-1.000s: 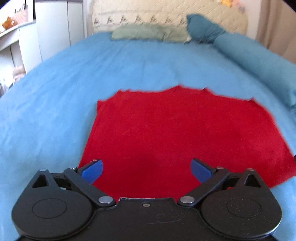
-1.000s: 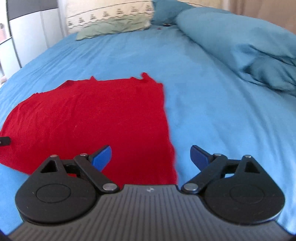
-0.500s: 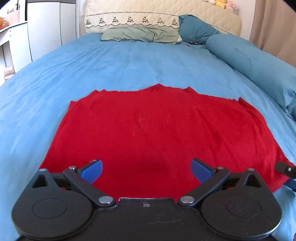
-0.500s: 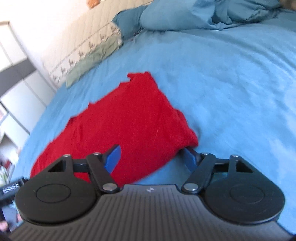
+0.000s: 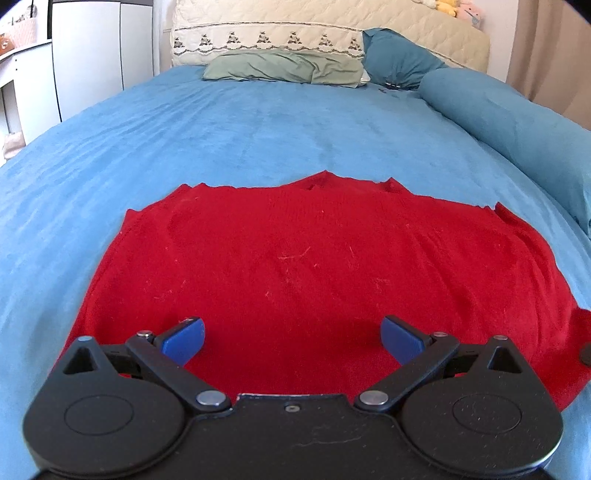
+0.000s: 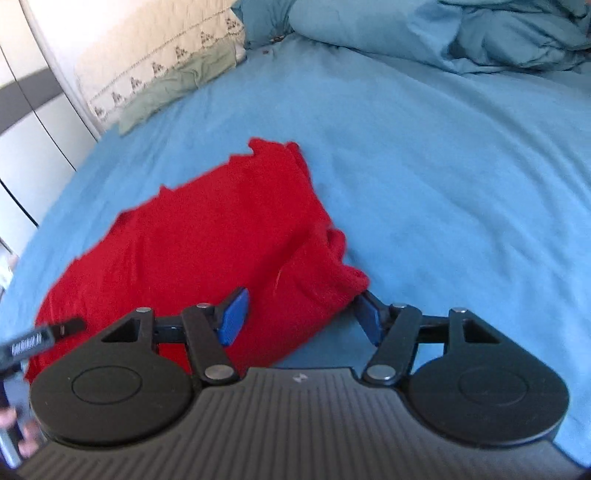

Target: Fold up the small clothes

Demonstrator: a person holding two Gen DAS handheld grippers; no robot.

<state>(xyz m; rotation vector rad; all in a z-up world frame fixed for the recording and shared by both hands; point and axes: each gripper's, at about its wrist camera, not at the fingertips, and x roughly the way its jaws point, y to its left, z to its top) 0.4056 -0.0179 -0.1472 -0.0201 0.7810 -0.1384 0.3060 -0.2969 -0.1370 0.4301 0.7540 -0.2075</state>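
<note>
Both claws stood released – left claw (image 5: 291, 338) over the red garment (image 5: 295, 266), right claw (image 6: 301, 317) straddling its corner on the bed (image 6: 443, 166)

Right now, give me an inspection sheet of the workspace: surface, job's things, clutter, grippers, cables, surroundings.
Surface: blue bedspread, lightly wrinkled.
Job's things: red garment lying spread on the bed; its near right corner bunched up in the right wrist view.
Clutter: green pillow, teal pillow, rolled blue duvet.
Grippers: left gripper open over the garment's near edge; right gripper open, fingers straddling the bunched corner.
Cables: nothing seen.
Surroundings: cream headboard, white cabinets, curtain.
</note>
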